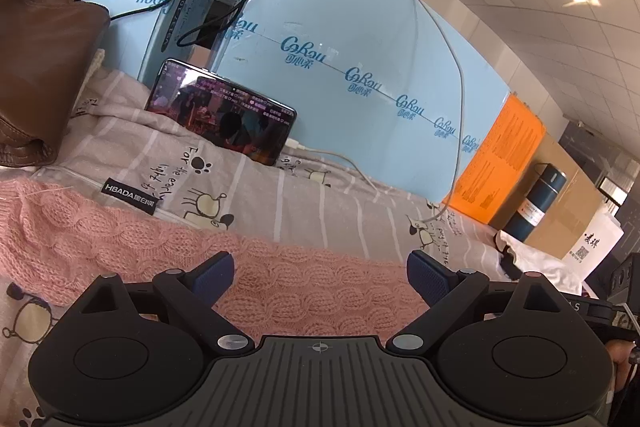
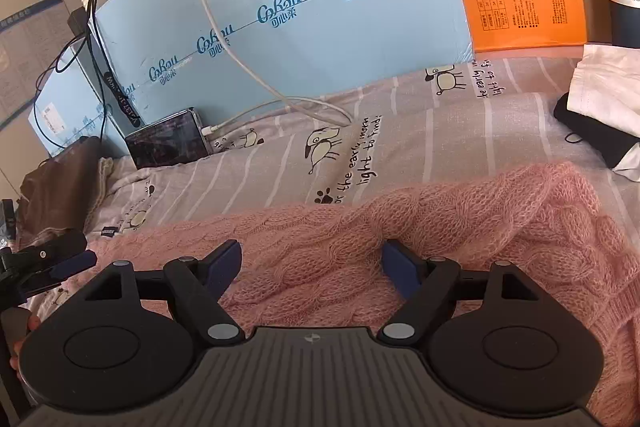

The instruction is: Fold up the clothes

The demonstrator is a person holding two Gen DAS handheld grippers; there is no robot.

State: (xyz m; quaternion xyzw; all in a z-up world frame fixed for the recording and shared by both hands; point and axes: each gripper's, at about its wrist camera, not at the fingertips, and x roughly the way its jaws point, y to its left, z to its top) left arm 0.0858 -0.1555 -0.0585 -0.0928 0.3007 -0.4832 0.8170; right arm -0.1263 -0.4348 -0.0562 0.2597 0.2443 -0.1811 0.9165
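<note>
A pink cable-knit sweater (image 1: 168,247) lies spread on a grey striped bedsheet (image 1: 320,203) with cartoon dogs. My left gripper (image 1: 320,277) is open and empty, just above the sweater's near part. In the right wrist view the sweater (image 2: 460,223) has a raised fold at its right side. My right gripper (image 2: 312,263) is open and empty, low over the knit. The left gripper's fingers (image 2: 60,259) show at the left edge of the right wrist view.
A phone (image 1: 224,111) on a white charging cable (image 1: 340,159) leans against light blue boxes (image 1: 360,27). A brown leather bag (image 1: 36,75) sits at the left. An orange box (image 1: 504,155), a dark blue bottle (image 1: 536,203) and white and black cloth (image 2: 600,107) lie at the right.
</note>
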